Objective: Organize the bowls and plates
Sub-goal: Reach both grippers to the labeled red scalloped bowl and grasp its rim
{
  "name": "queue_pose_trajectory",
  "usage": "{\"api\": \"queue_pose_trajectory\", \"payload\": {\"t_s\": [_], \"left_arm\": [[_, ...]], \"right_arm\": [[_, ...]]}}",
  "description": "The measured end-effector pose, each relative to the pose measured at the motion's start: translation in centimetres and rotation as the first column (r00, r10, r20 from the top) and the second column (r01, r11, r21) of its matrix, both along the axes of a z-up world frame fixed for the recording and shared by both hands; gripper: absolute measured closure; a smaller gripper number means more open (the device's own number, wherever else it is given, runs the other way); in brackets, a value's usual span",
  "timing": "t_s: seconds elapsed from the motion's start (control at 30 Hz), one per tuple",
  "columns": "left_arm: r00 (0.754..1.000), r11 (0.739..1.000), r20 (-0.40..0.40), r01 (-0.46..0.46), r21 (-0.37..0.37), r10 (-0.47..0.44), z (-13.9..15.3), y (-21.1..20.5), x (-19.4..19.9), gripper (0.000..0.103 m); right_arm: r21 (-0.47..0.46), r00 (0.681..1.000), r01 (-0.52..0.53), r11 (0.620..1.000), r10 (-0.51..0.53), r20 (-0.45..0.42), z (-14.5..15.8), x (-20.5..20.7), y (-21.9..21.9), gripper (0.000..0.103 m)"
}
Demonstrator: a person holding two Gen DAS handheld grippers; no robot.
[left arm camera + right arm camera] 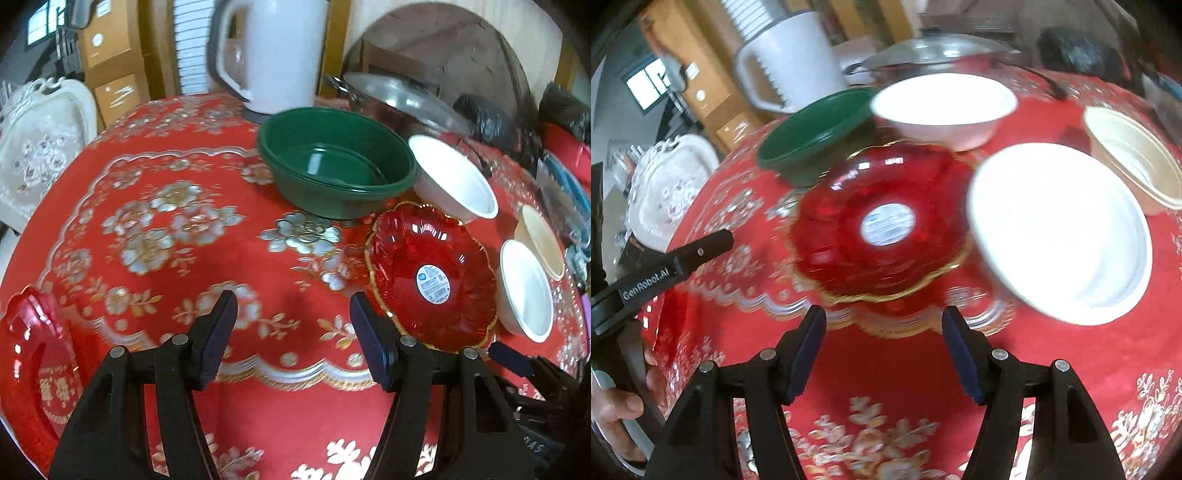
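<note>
Red cloth with silver and gold flowers and scalloped borders [155,236] is spread over the round table, and every dish is set on it. Behind the table, brown cardboard boxes [110,59] are stacked against the wall, a small bright window [38,22] is seen at the far left, and a white ornate chair back [40,147] is placed beside the table's edge. A tall white plastic jug with a handle [280,55] is stood at the far side, with a glass-lidded metal pot [399,96] next to it.

The dark green round plastic bowl [332,166] is placed just in front of the jug. Just beside it a white round bowl [454,177] is set, and in front of both lies the red translucent scalloped plate with a gold rim and a white sticker [432,277]. A second white bowl [524,288] is found beside that plate, with a cream bowl [539,240] behind it. A red tray with gold lettering [33,362] is seen at the near left edge.

The left gripper [293,306] is held above bare cloth, its jaws apart and nothing between them. The right gripper [884,321] is held just short of the red plate's near rim, jaws likewise apart and empty.
</note>
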State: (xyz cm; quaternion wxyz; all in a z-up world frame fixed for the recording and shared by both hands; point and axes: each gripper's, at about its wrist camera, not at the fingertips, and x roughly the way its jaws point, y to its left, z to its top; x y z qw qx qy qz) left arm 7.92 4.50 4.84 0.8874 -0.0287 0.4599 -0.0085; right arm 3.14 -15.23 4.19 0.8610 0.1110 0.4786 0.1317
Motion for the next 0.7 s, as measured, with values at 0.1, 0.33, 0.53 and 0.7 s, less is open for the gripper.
{"api": "queue_pose_trajectory", "payload": {"t_s": [0.1, 0.33, 0.53, 0.7], "left_arm": [[0.999, 1.000, -0.030, 0.011, 0.005, -0.010, -0.9, -1.0, 1.2, 0.039], [0.998, 1.000, -0.067, -0.002, 0.017, 0.003, -2.2, -2.0, 3.3, 0.039], [0.997, 1.000, -0.073, -0.002, 0.017, 0.003, -2.3, -2.8, 4.3, 0.039], [0.998, 1.000, -0.059, -0.005, -0.005, 0.005, -1.5, -2.6, 4.6, 0.039]], "right_arm": [[0.007, 1.000, 0.020, 1.000, -0.020, -0.004, -0.5, 0.7, -1.2, 0.037], [0.040, 0.998, 0.065, 0.997, -0.065, -0.020, -1.0, 3.6, -3.0, 0.036], [0.038, 0.998, 0.055, 0.998, -0.054, -0.027, -0.8, 5.6, -3.4, 0.036], [0.027, 0.999, 0.030, 0.999, -0.030, -0.016, -0.5, 6.0, -3.2, 0.036]]}}
